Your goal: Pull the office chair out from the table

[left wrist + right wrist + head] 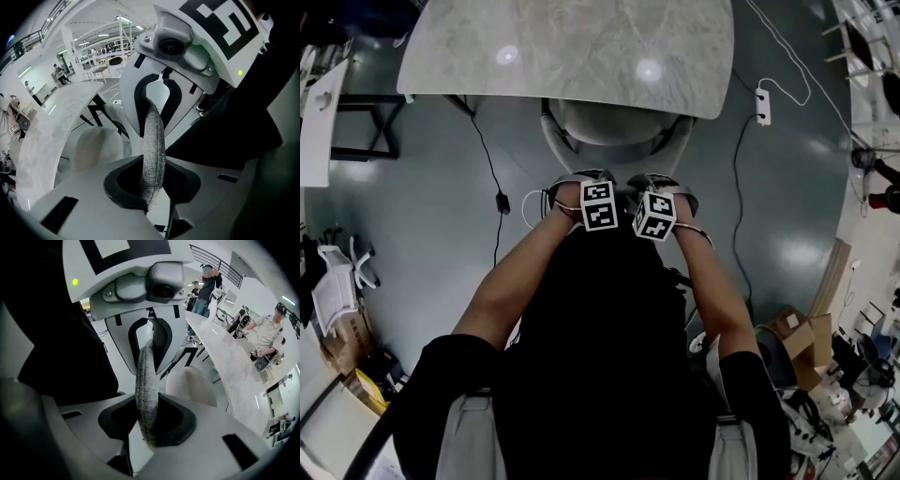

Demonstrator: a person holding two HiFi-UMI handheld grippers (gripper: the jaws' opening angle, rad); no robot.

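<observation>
The office chair's pale seat (614, 127) sits half under the marble table (572, 47), with its back toward me. Both grippers grip the grey fabric top edge of the backrest (153, 150) side by side. My left gripper (574, 183) is shut on that edge, which runs upright between its jaws (152, 187). My right gripper (664, 184) is shut on the same edge (146, 394), just to the right. Each gripper view shows the other gripper facing it across the edge, with the seat (192, 385) and table (234, 362) beyond.
A power strip (762, 103) and black cables with an adapter (502, 201) lie on the grey floor beside the chair. Cardboard boxes (802, 342) stand at the right, a white chair (342, 272) at the left. People (269, 333) sit at the table's far side.
</observation>
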